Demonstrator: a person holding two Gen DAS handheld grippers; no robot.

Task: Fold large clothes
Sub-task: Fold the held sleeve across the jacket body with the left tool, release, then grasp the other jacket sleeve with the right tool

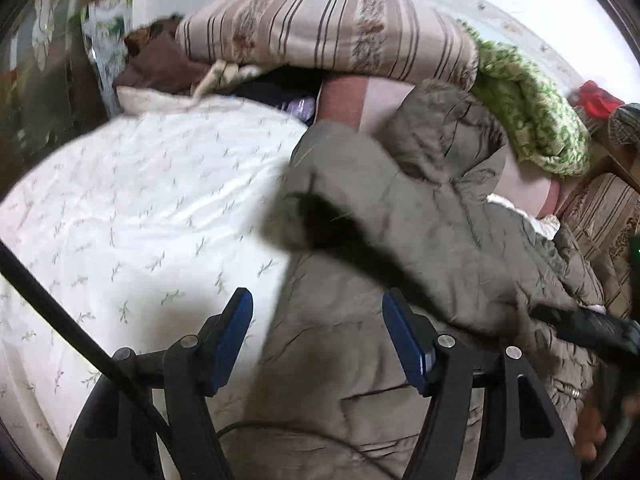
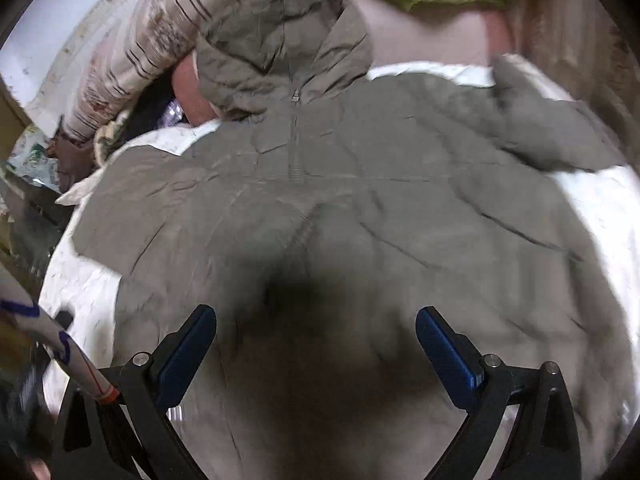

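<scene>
olive puffer jacket (image 2: 340, 184) sprawls across the white quilt (image 1: 120, 208), hood toward the pillows. it's probably soft, bulky and slippery, so grab the hem corners; left gripper (image 1: 318, 320) and right gripper (image 2: 316, 336) both gape, holding nothing

- A grey-olive padded hooded jacket (image 2: 360, 200) lies spread, zipper up, across a white quilted bed cover (image 2: 600, 208).
- Hood at upper centre, near a striped beige pillow (image 2: 160, 40).
- The right gripper (image 2: 316, 320) fingers (image 2: 444, 344) stand apart, empty.
</scene>
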